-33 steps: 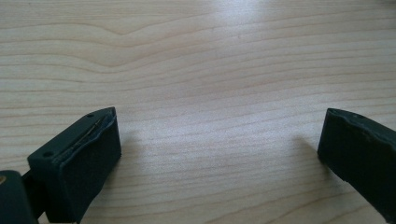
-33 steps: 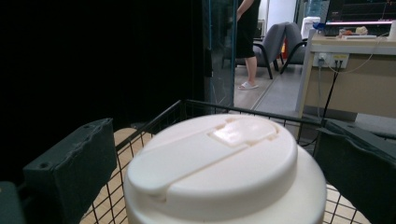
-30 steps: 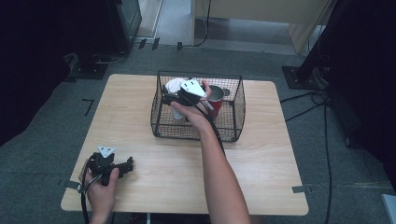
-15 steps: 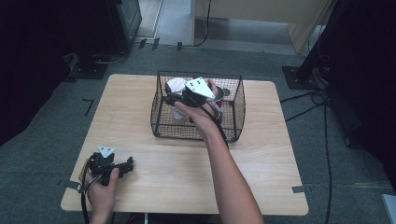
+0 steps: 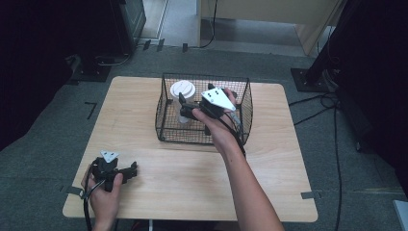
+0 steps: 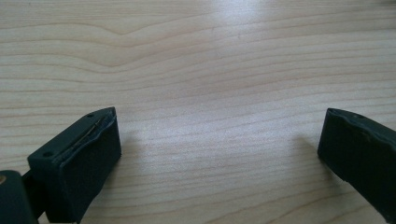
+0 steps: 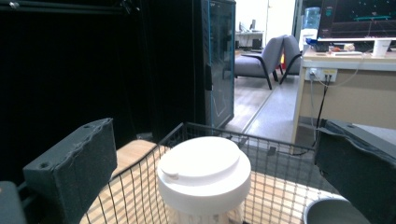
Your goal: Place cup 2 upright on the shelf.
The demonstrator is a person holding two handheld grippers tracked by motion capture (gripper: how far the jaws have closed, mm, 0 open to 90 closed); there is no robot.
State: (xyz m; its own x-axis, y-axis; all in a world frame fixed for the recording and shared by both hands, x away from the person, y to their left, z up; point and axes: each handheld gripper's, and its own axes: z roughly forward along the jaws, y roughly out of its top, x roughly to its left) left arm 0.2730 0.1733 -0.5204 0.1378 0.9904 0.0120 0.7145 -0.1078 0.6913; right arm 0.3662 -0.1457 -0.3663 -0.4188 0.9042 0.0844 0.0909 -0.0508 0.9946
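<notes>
Standing upright inside the wire basket (image 5: pixel 243 103) at its far left: a white-lidded cup (image 5: pixel 183 91). Right gripper (image 7: pixel 215 163) over the basket, jaws spread wide either side of the lid, not touching. Left gripper (image 5: pixel 126 172) rests near the table's (image 5: pixel 144 106) front-left edge, jaws apart, holding nothing.

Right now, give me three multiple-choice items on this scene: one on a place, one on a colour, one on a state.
1. Where does the lidded cup stand?
A. inside the wire basket
B. on the bare table beside it
C. on the floor

2. What colour is the cup's lid?
A. red
B. white
C. green

3. How do the jaws of the left gripper stand?
A. shut on a cup
B. shut on nothing
C. open, over bare wood

Answers: 1 A, mesh surrounds the cup; 2 B, the lid shows white in the right gripper view; 3 C, the jaws stand wide apart.
</notes>
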